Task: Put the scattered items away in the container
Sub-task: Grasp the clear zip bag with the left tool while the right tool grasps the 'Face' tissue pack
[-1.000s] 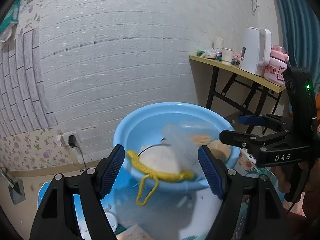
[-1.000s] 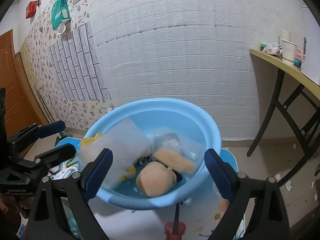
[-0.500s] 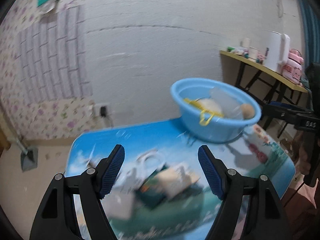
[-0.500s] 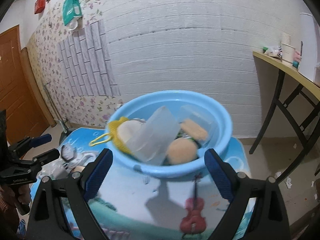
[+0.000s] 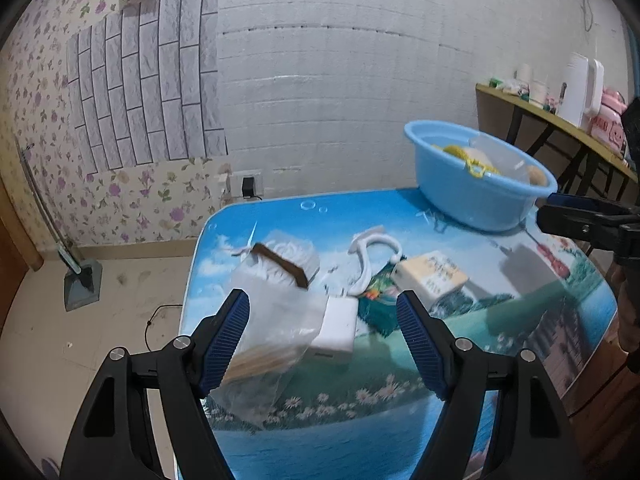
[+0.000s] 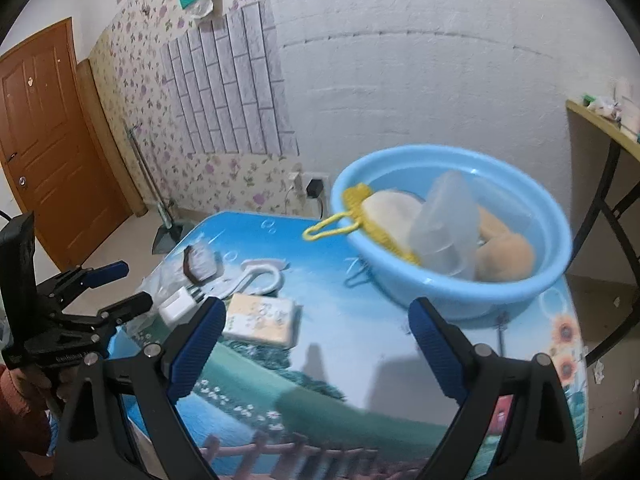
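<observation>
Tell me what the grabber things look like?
Each gripper is black plastic with two fingers that have ribbed blue pads and silver screws. The right gripper matches. The left one's body has small white lettering, and a reddish sleeve shows beside it.

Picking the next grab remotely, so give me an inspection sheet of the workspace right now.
Surface: printed table, mostly bare near side.
Job's things: blue basin holds several items; clear bag, white charger, white hook, cream box lie outside it.
Clutter: nothing seen.
Grippers: left tool open above bag and charger; right tool open, empty.
Cables: thin black cable on floor.
Surroundings: side table, door.
</observation>
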{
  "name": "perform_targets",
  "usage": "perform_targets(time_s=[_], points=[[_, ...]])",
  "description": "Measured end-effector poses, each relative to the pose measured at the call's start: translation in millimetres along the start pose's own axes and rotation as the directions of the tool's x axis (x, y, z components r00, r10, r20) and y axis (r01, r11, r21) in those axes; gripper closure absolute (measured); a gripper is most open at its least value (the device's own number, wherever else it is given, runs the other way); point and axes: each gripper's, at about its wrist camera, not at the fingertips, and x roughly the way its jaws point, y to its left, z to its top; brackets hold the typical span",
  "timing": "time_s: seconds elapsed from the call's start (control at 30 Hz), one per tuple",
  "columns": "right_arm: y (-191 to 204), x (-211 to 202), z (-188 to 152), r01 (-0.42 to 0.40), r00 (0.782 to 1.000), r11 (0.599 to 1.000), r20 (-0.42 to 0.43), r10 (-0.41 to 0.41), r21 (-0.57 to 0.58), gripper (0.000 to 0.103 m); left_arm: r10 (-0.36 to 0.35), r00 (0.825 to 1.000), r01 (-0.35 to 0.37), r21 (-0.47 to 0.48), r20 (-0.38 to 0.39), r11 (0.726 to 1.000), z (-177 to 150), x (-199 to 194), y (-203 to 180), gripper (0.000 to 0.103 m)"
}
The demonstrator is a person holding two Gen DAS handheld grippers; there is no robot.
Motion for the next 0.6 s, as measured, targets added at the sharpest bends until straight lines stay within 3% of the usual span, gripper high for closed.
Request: perform_targets(time_s=[0.37, 0.6], points=[[32, 57, -14, -0.039, 0.988, 0.999, -0.150, 0.042, 0.021, 0.008, 0.016, 0.999, -0.019, -0.051, -0.042, 0.999, -16, 13, 45, 0.027], [41, 88, -13, -0.018, 0.980, 1.000, -0.199, 0.022, 0.021, 0.009, -0.031, 0.995, 0.028, -0.029, -0.100, 0.999, -25, 30, 51, 0.027]])
